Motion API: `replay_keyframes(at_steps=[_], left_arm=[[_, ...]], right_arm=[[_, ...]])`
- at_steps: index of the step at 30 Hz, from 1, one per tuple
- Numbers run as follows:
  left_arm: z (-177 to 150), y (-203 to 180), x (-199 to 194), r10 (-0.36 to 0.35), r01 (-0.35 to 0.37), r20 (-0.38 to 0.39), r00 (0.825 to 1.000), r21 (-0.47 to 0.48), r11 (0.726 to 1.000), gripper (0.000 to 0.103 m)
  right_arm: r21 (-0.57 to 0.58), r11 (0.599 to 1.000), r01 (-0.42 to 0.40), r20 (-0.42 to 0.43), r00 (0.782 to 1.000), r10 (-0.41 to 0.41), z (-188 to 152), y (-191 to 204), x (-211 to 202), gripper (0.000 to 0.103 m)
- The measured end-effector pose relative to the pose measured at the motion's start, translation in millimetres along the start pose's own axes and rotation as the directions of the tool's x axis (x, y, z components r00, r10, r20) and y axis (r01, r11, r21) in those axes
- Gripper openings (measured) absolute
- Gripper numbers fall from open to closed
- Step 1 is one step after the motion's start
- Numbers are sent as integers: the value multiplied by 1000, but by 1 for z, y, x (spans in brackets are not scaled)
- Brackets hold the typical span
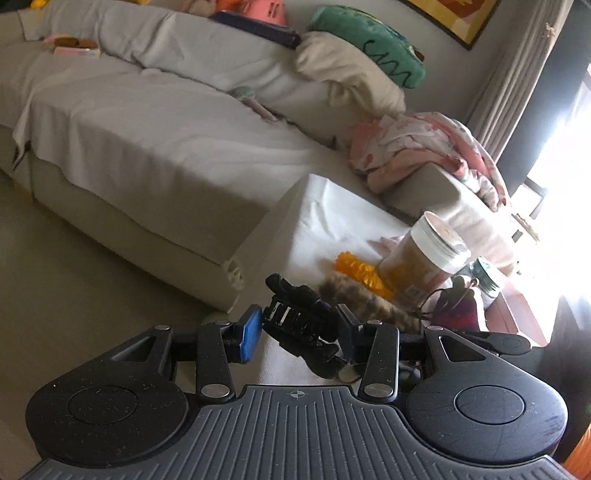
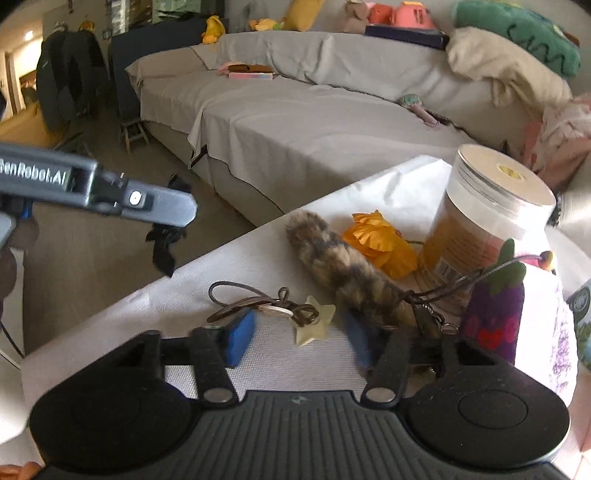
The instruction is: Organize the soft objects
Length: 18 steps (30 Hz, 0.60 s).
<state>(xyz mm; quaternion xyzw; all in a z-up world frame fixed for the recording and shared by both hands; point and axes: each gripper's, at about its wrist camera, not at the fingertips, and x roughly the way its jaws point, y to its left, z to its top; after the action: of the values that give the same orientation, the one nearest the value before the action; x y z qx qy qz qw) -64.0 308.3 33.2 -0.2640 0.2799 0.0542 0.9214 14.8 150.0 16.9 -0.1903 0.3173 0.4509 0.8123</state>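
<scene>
My left gripper (image 1: 299, 328) is shut on a black soft object with white stripes (image 1: 301, 323) and holds it in the air beside the white-covered table (image 1: 325, 214). It also shows in the right wrist view (image 2: 164, 240), hanging below the left gripper. My right gripper (image 2: 299, 339) is open low over the table, its blue pads either side of a pale star charm (image 2: 312, 325) on a brown cord (image 2: 236, 295). A furry brown tail (image 2: 343, 273) touches its right finger. An orange fabric flower (image 2: 380, 243) and a purple plush eggplant (image 2: 495, 317) lie nearby.
A white-lidded jar (image 2: 480, 221) stands behind the flower. A grey sofa (image 2: 295, 125) with a cream pillow (image 2: 506, 70), a green plush (image 2: 517, 29) and pink cloth (image 1: 417, 147) runs behind the table. A small stool (image 2: 135, 134) stands on the floor.
</scene>
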Motion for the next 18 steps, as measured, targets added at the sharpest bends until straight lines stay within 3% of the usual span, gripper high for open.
replay_keyframes(at_steps=[2,5,12,15,18], left_arm=[[-1,-3,-2,-12,12,2,1000,17,1000,48],[1,-10,-2,-20,20,1,1000,35,999,48],[23,-33,-8,-53,49,48,997,82,995,48],[54,-57,-9,-83,63,125,989,155,986,48],[95,-91,-1,-121,75,192,974,232,970,48]], right_arm=[[7,1000,-12,-5,1000,12,1,-4,-6,15],[4,1000,-25,4,1000,25,1,-7,-20,10],[9,999,-46,126,991,44,16,-18,-76,9],[42,999,-19,229,973,9,31,-38,-114,9],[86,994,61,344,935,-87,44,-68,-159,9]])
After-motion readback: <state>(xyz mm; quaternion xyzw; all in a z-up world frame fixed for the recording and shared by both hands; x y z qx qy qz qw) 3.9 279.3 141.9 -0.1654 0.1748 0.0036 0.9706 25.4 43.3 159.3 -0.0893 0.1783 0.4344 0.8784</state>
